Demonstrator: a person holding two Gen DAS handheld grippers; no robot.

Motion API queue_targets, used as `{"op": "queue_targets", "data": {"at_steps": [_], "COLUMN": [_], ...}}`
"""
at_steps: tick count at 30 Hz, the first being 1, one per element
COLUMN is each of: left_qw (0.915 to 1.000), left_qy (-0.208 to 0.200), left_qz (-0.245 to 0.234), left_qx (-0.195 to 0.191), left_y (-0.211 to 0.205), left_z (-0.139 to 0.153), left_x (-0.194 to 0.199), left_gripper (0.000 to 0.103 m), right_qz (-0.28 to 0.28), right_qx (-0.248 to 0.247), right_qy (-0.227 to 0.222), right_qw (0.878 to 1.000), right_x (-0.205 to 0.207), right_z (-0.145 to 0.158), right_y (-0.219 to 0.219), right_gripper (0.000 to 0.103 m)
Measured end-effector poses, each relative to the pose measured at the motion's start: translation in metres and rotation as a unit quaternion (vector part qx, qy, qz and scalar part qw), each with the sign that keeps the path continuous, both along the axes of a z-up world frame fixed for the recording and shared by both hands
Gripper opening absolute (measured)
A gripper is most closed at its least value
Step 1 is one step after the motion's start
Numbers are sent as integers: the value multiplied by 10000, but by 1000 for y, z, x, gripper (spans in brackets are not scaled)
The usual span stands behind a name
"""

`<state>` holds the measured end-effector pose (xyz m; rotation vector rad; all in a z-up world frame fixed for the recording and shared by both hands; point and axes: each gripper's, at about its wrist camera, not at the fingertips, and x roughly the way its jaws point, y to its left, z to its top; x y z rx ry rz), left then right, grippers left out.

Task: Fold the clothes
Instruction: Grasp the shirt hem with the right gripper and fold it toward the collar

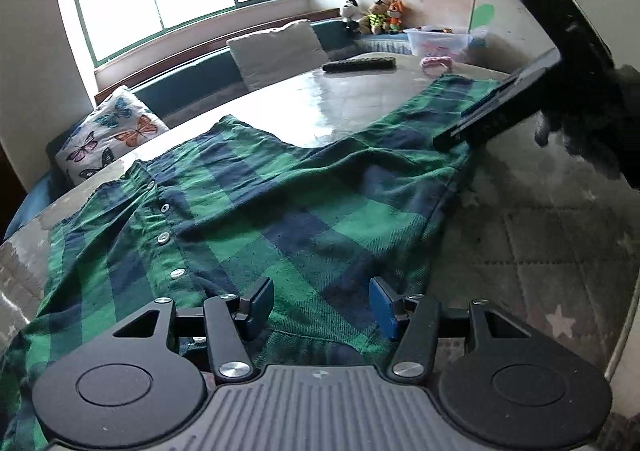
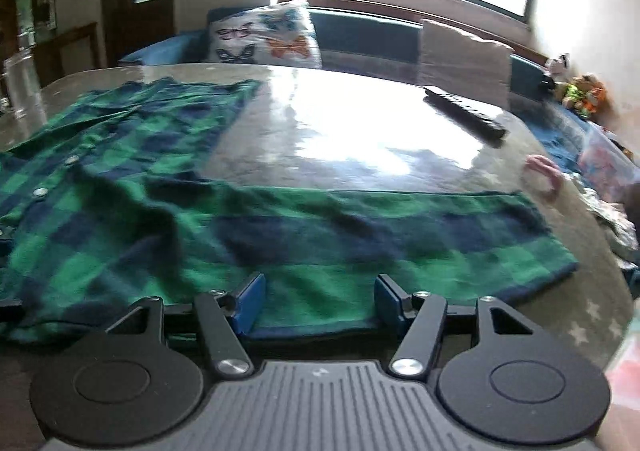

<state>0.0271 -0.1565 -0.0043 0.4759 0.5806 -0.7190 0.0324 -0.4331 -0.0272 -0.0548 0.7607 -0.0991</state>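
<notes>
Glossy grey bench (image 2: 360,131) carries a green-and-navy checked button shirt (image 1: 248,203) spread flat for folding; left claw (image 1: 322,305) and right claw (image 2: 320,301) hover spread over its hem, gripping nothing.

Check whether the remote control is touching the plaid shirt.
Apart. In the right wrist view, bare glossy table separates the remote control from the plaid shirt.

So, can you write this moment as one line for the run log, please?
step: fold not begun | shirt: spread flat on table, buttons up | left gripper: open over shirt | right gripper: open over sleeve
</notes>
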Motion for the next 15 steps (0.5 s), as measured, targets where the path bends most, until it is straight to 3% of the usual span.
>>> {"op": "queue_targets", "data": {"at_steps": [6,15], "left_qw": [9998,9996], "left_qy": [-26,248], "left_qz": [75,-147], "left_qx": [-167,-24], "left_y": [-15,-47], "left_z": [16,-1], "left_x": [15,22], "left_gripper": [57,56], "right_qz": [-578,-938], "right_qx": [17,41], "right_qy": [8,-11], "right_qw": [9983,9956], "right_x": [0,6], "right_z": [0,-1], "right_y": [-26,-54], "right_gripper": [61,61]}}
